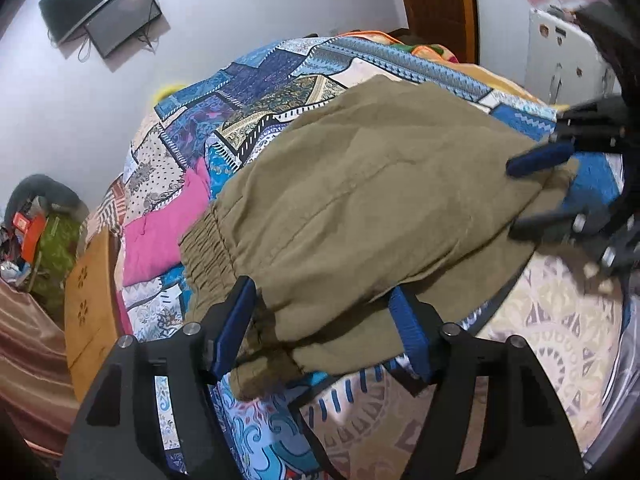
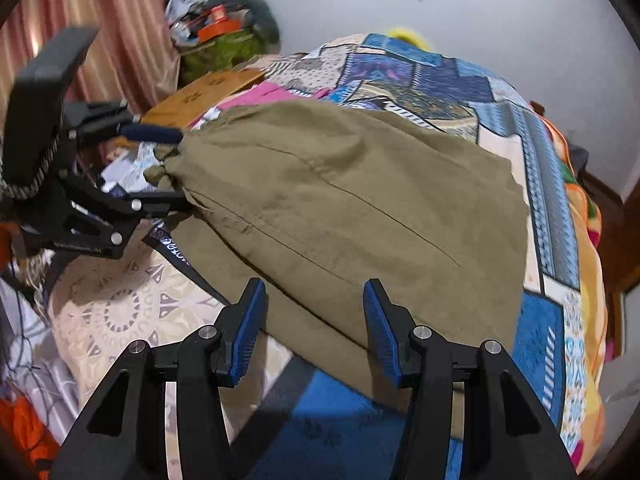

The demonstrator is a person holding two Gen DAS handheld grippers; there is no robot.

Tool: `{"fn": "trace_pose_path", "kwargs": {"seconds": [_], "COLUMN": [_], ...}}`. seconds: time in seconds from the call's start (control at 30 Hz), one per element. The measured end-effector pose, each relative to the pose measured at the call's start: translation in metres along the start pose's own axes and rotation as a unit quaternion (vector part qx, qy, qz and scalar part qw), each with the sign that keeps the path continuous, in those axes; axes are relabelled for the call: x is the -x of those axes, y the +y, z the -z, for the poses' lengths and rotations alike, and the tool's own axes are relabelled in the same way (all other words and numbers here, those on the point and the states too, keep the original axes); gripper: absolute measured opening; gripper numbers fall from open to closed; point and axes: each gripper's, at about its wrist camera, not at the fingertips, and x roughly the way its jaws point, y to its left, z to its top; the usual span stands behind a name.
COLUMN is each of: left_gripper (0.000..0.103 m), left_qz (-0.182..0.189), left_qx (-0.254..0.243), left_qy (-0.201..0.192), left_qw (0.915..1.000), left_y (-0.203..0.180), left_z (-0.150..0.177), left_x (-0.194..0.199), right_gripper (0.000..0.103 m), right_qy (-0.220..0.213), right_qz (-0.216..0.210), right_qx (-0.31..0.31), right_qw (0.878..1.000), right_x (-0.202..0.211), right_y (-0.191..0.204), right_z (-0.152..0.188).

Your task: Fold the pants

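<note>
I see the olive pants (image 1: 360, 216) lying on the bed's patchwork bedspread (image 1: 256, 80), folded into a broad bundle. Their long axis runs from the gathered elastic waistband (image 1: 208, 248) beside the pink cloth (image 1: 168, 224) across to the bunched end on my right side.

My left gripper (image 1: 324, 312) has its fingers (image 1: 236, 324) spread apart, straddling the near edge of the fabric without pinching it.

From the right wrist view, my right gripper (image 2: 316, 320) also has its fingers (image 2: 252, 320) apart, hovering at the near edge of the pants, not clamped on anything.
</note>
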Motion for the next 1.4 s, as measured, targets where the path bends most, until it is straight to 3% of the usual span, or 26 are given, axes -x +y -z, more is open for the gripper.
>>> {"fn": "trace_pose_path", "kwargs": {"seconds": [0.23, 0.3, 0.37, 0.43, 0.53, 0.57, 0.6, 0.67, 0.77, 0.97, 1.23, 1.4], "left_gripper": [0.068, 0.068, 0.068, 0.068, 0.068, 0.064, 0.057, 0.034, 0.019, 0.016, 0.018, 0.02], "left_qz": [0.024, 0.029, 0.029, 0.028, 0.023, 0.015, 0.005, -0.009, -0.01, 0.001, 0.041, 0.064], "left_qx": [0.035, 0.037, 0.035, 0.031, 0.021, 0.016, 0.01, 0.002, 0.008, 0.015, 0.04, 0.076], "left_qy": [-0.006, -0.003, -0.001, 0.0, -0.006, -0.01, -0.015, -0.019, -0.027, -0.041, -0.006, -0.002], "left_qw": [0.9991, 0.9989, 0.999, 0.9991, 0.9995, 0.9997, 0.9998, 0.9998, 0.9995, 0.9991, 0.9983, 0.995], "left_y": [0.013, 0.012, 0.01, 0.006, 0.0, -0.003, -0.005, -0.008, -0.004, 0.002, -0.001, 0.01], "left_z": [-0.012, -0.011, -0.009, -0.006, -0.004, -0.004, -0.005, -0.007, -0.01, -0.004, 0.023, 0.036], "left_x": [0.002, 0.001, 0.001, 0.0, 0.002, 0.003, 0.004, 0.006, 0.012, 0.033, 0.025, 0.041], "right_gripper": [0.047, 0.037, 0.017, 0.01, 0.009, 0.009, 0.009, 0.009, 0.008, 0.008, 0.009, 0.012], "right_qy": [-0.013, -0.021, -0.024, -0.032, -0.045, -0.047, -0.05, -0.053, -0.056, -0.062, -0.04, -0.024], "right_qz": [0.013, 0.015, 0.006, -0.002, -0.002, -0.004, -0.007, -0.014, -0.02, -0.022, -0.032, -0.034], "right_qx": [0.04, 0.042, 0.036, 0.028, 0.022, 0.019, 0.014, 0.005, -0.002, 0.014, 0.017, -0.003], "right_qw": [0.999, 0.999, 0.999, 0.999, 0.999, 0.999, 0.999, 0.999, 0.998, 0.998, 0.999, 0.999], "right_x": [-0.009, -0.01, -0.011, -0.008, -0.001, 0.001, 0.003, 0.006, 0.01, 0.02, 0.015, 0.016], "right_y": [0.009, 0.008, 0.006, 0.004, 0.004, 0.003, 0.002, 0.0, -0.002, 0.012, 0.024, 0.024], "right_z": [-0.011, -0.014, -0.019, -0.022, -0.026, -0.028, -0.028, -0.029, -0.03, -0.027, -0.011, -0.001]}}
